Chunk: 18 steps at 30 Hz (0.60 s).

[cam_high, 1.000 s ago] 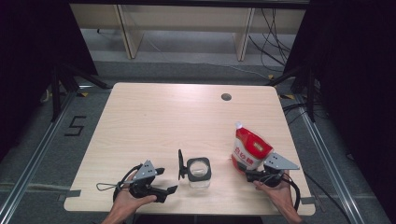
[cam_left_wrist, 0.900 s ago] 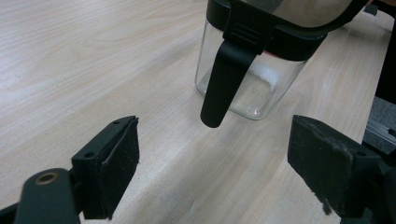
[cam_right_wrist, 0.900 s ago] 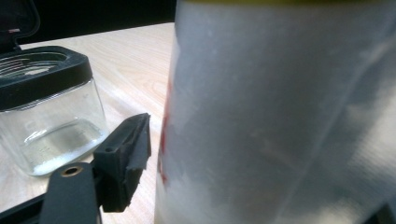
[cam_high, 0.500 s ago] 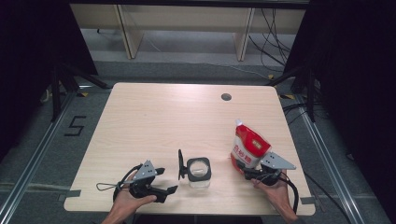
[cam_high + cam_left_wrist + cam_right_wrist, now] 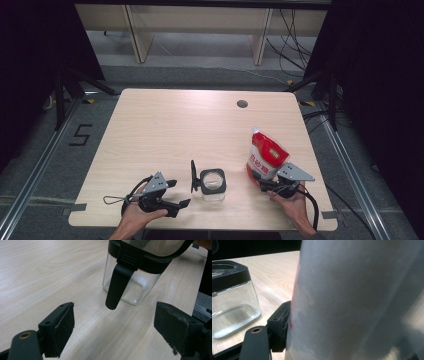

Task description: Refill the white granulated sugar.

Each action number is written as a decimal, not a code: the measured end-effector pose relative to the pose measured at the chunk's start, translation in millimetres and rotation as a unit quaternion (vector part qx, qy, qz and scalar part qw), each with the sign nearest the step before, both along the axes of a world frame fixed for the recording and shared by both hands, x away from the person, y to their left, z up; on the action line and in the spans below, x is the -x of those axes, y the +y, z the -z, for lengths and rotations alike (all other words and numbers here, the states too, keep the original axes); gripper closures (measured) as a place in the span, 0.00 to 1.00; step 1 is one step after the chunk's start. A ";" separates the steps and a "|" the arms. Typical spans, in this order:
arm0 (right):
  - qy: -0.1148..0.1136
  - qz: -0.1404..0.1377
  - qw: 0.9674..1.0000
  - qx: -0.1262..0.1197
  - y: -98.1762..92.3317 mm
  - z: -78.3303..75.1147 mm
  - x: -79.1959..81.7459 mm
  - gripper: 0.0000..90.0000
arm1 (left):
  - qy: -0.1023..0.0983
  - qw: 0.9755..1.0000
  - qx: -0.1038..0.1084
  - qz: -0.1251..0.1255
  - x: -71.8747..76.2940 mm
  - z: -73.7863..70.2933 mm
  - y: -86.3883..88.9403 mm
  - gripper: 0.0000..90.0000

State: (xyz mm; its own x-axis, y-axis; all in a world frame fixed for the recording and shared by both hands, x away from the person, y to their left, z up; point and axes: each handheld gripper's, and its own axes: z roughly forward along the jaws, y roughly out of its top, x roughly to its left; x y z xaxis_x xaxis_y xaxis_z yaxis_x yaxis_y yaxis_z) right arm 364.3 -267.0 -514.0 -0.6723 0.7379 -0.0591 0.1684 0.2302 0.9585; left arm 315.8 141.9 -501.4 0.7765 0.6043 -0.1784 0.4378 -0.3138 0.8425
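A red and white pouch (image 5: pixel 266 156) stands upright near the table's right front. My right gripper (image 5: pixel 261 180) is at its base. Its jaws have just been closing with the pouch between them, and they are now shut on it. In the right gripper view the pouch (image 5: pixel 357 300) is very close and one pad (image 5: pixel 279 327) presses its side. A clear square jar (image 5: pixel 212 183) with a black rim stands at the front centre, its lid (image 5: pixel 193 176) swung open to the left. My left gripper (image 5: pixel 177 194) lies left of the jar, open. The jar (image 5: pixel 132 287) is just ahead of its jaws.
The light wooden table (image 5: pixel 165 130) has a round cable hole (image 5: pixel 242 104) at the back right. A person's hands hold both grippers at the front edge. Dark floor, rails and cables surround the table.
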 end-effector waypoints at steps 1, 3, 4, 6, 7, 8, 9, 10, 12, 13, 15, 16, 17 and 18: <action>0.000 0.000 1.000 0.000 0.0 0.0 0.0 0.34 | 0.000 1.000 0.000 0.000 0.0 0.0 0.0 0.18; -0.001 0.000 1.000 -0.004 0.9 0.5 -0.6 0.35 | 0.000 1.000 0.001 0.000 0.0 0.0 0.0 0.18; 0.002 0.001 1.000 -0.001 0.8 0.0 -0.3 0.35 | 0.001 1.000 0.000 0.002 -0.2 -0.4 0.3 0.18; 0.027 0.017 0.999 -0.004 2.9 -1.5 4.3 0.36 | 0.001 1.000 0.000 0.002 -0.1 -0.6 0.5 0.18; 0.027 0.017 0.999 -0.004 2.9 -1.5 4.3 0.36 | 0.001 1.000 0.000 0.002 -0.1 -0.6 0.5 0.18; 0.004 0.013 1.000 0.019 2.8 -3.7 1.8 0.38 | 0.002 1.000 -0.002 0.001 0.1 -1.0 0.8 0.18; 0.004 0.013 1.000 0.019 2.8 -3.7 1.8 0.38 | 0.002 1.000 -0.002 0.001 0.1 -1.0 0.8 0.18; 0.032 0.016 0.999 0.027 6.1 -6.3 7.5 0.38 | -0.006 1.000 0.000 0.005 -0.8 -0.9 2.0 0.18; 0.008 0.011 0.999 0.039 7.6 -7.4 6.0 0.39 | -0.009 1.000 0.003 0.006 -1.4 -0.5 2.2 0.18; 0.008 0.011 0.999 0.039 7.6 -7.4 6.0 0.39 | -0.009 1.000 0.003 0.006 -1.4 -0.5 2.2 0.18; 0.030 0.013 0.998 0.047 8.4 -10.6 9.9 0.40 | -0.009 1.000 0.001 0.006 -1.5 -0.4 2.8 0.18; 0.024 0.005 0.998 0.050 8.4 -10.7 8.8 0.40 | -0.009 1.000 0.005 0.006 -1.3 -0.5 2.2 0.18; 0.028 0.010 0.998 0.052 8.2 -11.8 10.1 0.40 | -0.010 1.000 0.007 0.006 -1.4 -0.3 2.0 0.18; 0.033 0.011 0.998 0.054 7.6 -13.1 11.3 0.40 | -0.012 1.000 0.002 0.007 -1.4 -0.9 2.6 0.18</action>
State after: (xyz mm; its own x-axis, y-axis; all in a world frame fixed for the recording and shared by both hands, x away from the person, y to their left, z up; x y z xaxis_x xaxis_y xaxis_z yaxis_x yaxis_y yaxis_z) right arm 353.0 -259.4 -500.9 -0.6610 0.7442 -0.0964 0.2356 0.3277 0.9150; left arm 317.3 144.5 -500.5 0.7888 0.5929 -0.1621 0.4135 -0.3168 0.8536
